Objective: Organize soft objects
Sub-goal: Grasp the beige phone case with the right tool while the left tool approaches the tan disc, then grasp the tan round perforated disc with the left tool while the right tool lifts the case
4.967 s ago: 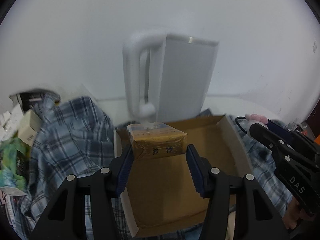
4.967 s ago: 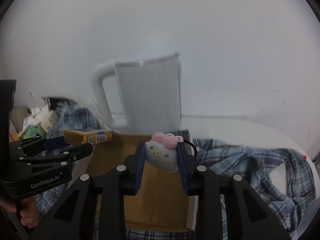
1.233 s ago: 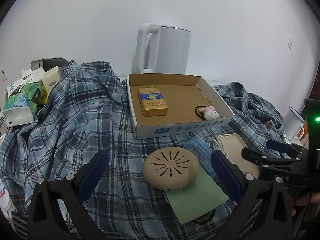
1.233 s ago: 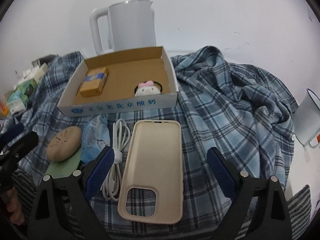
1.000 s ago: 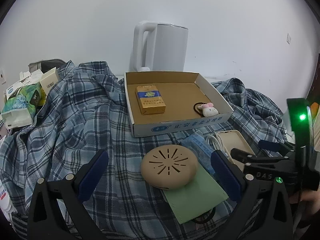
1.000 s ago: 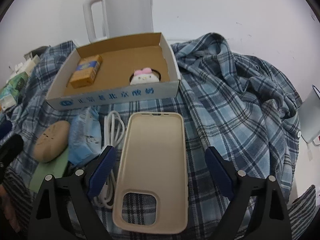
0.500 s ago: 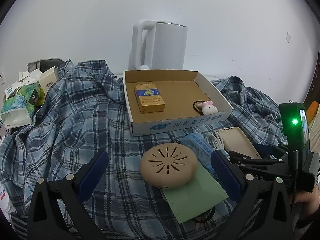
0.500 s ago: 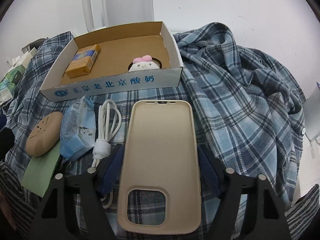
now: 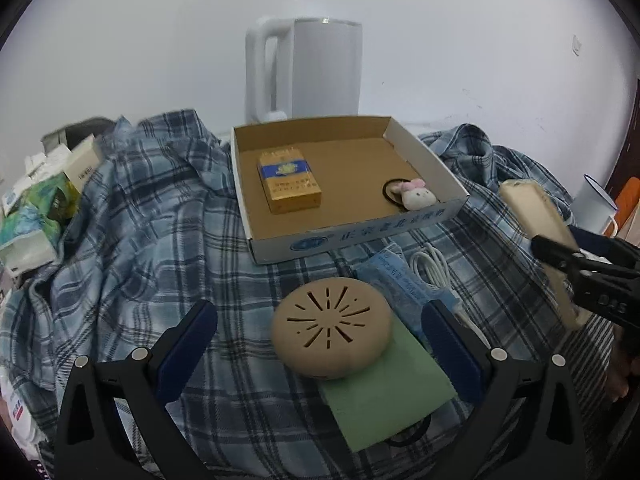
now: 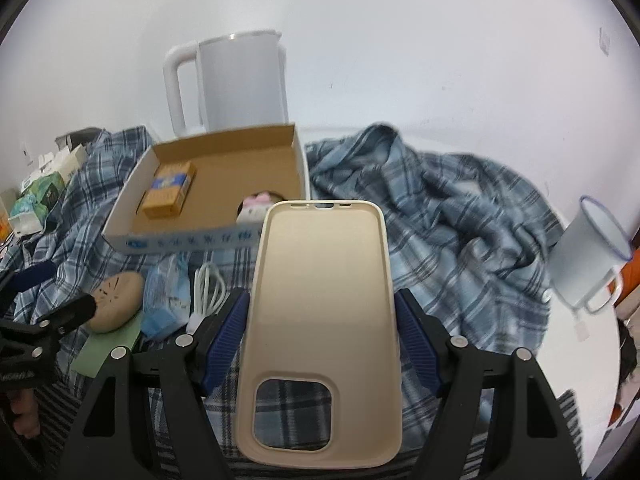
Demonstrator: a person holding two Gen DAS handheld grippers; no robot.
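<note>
Right tool [image 10: 322, 330] clamps the beige phone case [image 10: 320, 300] clear of the plaid cloth [image 10: 460, 240]; left tool [image 9: 320, 344] stands wide open, empty.

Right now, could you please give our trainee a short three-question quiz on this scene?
1. True or false: the right gripper holds the phone case.
2. Which lies inside the cardboard box? A) white cable B) yellow packet C) round beige pad
3. What does the round beige pad rest partly on?

Key: 1 true; 2 B; 3 the green sheet.
</note>
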